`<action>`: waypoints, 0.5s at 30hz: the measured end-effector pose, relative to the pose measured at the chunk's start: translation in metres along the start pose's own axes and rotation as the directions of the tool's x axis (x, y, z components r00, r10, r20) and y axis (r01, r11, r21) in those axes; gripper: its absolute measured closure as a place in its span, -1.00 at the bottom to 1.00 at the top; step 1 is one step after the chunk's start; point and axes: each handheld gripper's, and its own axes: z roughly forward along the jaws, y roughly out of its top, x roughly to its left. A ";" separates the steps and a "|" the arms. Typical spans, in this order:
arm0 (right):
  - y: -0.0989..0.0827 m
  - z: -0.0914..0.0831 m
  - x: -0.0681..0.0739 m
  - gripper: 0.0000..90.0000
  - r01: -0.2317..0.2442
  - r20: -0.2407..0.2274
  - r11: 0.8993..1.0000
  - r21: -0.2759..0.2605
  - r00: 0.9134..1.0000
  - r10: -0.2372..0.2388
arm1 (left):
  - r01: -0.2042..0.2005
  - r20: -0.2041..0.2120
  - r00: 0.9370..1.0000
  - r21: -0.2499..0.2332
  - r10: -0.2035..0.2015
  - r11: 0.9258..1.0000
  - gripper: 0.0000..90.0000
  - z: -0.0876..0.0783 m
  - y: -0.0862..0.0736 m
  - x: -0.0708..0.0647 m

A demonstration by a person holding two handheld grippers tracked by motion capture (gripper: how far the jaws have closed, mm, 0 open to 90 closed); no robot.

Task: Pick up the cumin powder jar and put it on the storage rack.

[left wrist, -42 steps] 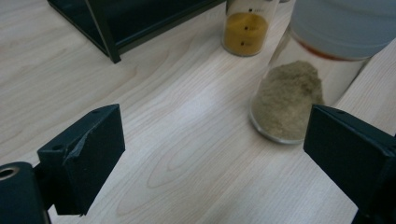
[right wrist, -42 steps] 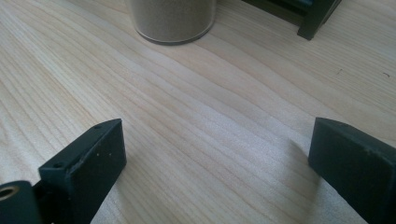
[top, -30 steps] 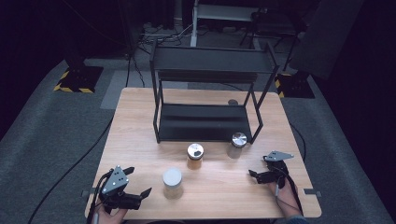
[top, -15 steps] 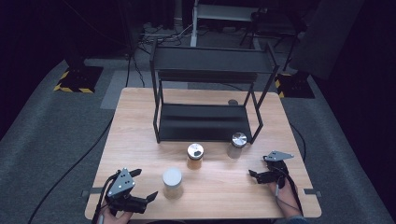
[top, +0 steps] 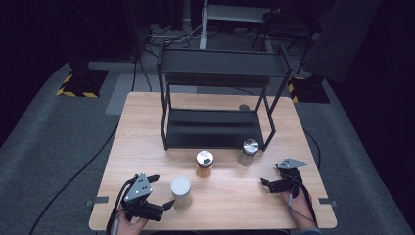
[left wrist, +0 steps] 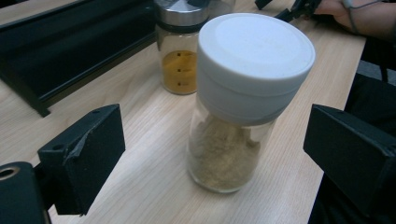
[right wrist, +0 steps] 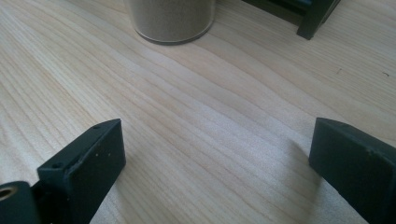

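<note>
The left gripper [top: 159, 192] sat nearest the person's edge of the wooden table [top: 147, 122], its jaws spread wide on either side of the white-lidded jar [top: 180, 192] without touching it. That jar [left wrist: 243, 100] stood upright with pale powder inside. Right of the jar, well apart, the right gripper [top: 269, 182] rested with jaws apart above bare wood. Just beyond the jar stood an orange-spice jar [top: 204, 164], then a steel-capped jar [top: 249, 151], and farthest the black shelf rack [top: 218, 98].
</note>
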 end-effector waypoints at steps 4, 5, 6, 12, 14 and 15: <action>0.000 0.000 0.000 -0.93 -0.003 0.004 1.000 0.001 1.000 0.003 | 0.000 0.022 1.000 -0.006 0.000 1.000 -0.89 0.007 0.003 0.004; 0.000 0.000 0.001 -0.93 -0.005 0.006 1.000 0.000 1.000 0.005 | -0.002 0.026 1.000 -0.006 0.003 1.000 -0.89 0.008 0.004 0.004; 0.000 0.000 0.001 -0.93 -0.005 0.006 1.000 0.000 1.000 0.005 | -0.009 0.031 0.999 -0.006 0.009 1.000 -0.89 0.010 0.005 0.005; 0.000 0.000 0.001 -0.93 -0.011 0.011 1.000 0.000 1.000 0.011 | -0.023 0.059 0.998 -0.006 0.023 1.000 -0.89 0.020 0.011 0.008; 0.000 0.000 0.001 -0.93 -0.012 0.013 1.000 0.000 1.000 0.012 | -0.027 0.068 0.997 -0.003 0.028 1.000 -0.89 0.023 0.013 0.008; 0.000 0.000 0.001 -0.93 -0.013 0.014 1.000 0.000 1.000 0.013 | -0.028 0.073 0.997 -0.005 0.028 1.000 -0.89 0.025 0.014 0.009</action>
